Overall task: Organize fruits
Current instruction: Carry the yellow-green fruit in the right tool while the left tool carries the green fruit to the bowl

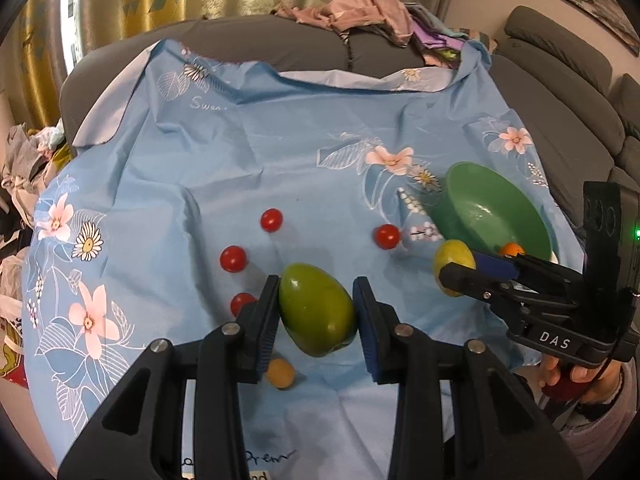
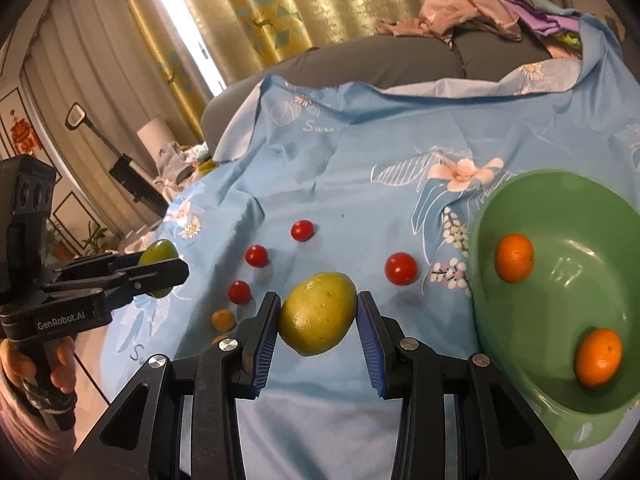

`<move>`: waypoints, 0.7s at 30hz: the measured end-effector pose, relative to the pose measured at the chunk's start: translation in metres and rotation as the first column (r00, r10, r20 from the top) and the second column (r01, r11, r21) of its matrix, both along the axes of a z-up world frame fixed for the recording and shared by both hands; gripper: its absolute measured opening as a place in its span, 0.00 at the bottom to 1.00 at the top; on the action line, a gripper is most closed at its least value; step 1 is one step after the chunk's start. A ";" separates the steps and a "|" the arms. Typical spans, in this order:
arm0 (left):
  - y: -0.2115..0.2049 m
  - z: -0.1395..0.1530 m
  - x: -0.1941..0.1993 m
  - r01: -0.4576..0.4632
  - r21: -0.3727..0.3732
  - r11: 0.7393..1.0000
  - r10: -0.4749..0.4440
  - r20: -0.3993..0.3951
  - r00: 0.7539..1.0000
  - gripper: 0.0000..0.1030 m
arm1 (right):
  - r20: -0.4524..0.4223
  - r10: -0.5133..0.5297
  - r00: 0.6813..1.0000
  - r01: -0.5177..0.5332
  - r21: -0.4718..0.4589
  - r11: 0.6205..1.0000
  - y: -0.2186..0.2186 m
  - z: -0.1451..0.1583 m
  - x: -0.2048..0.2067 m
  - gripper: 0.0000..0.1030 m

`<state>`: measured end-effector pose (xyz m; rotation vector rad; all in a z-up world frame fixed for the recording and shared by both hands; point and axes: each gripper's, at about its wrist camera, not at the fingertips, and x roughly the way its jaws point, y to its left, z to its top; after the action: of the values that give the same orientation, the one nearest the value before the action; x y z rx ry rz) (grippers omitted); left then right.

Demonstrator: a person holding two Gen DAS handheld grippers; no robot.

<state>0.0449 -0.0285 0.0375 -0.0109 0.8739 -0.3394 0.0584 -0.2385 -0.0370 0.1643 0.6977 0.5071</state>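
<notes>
Left claw (image 1: 316,312) clamped on a green mango (image 1: 316,314) above the blue floral cloth (image 1: 240,152), right claw (image 2: 318,316) gripping a yellow-green lemon (image 2: 318,314) beside the green bowl (image 2: 520,320) with two tangerines (image 2: 515,257), one cherry tomato (image 1: 241,303) half hidden behind the left finger.

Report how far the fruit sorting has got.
Done: two oranges lie in the green bowl. In hand: the left gripper grips a green mango, and the right gripper grips a yellow lemon. Left: four red tomatoes and small yellowish fruits on the cloth.
</notes>
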 end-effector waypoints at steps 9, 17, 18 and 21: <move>-0.017 0.017 -0.015 0.037 0.008 0.999 -0.037 0.042 0.998 0.35 | 0.044 -0.020 0.999 0.020 0.018 1.000 -0.014 0.014 -0.016 0.39; -0.035 0.030 -0.021 0.066 0.013 0.998 -0.067 0.069 0.995 0.35 | 0.079 -0.046 0.996 0.043 0.035 0.998 -0.027 0.024 -0.027 0.39; -0.036 0.031 -0.022 0.069 0.013 0.998 -0.069 0.071 0.995 0.35 | 0.082 -0.049 0.995 0.046 0.037 0.998 -0.029 0.025 -0.028 0.39; -0.043 0.035 -0.022 0.081 0.018 0.997 -0.083 0.079 0.993 0.35 | 0.091 -0.058 0.994 0.054 0.043 0.998 -0.033 0.027 -0.030 0.39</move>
<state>0.0226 -0.0720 0.0726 0.0516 0.7995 -0.4078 0.0282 -0.2718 -0.0097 0.1967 0.5912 0.4719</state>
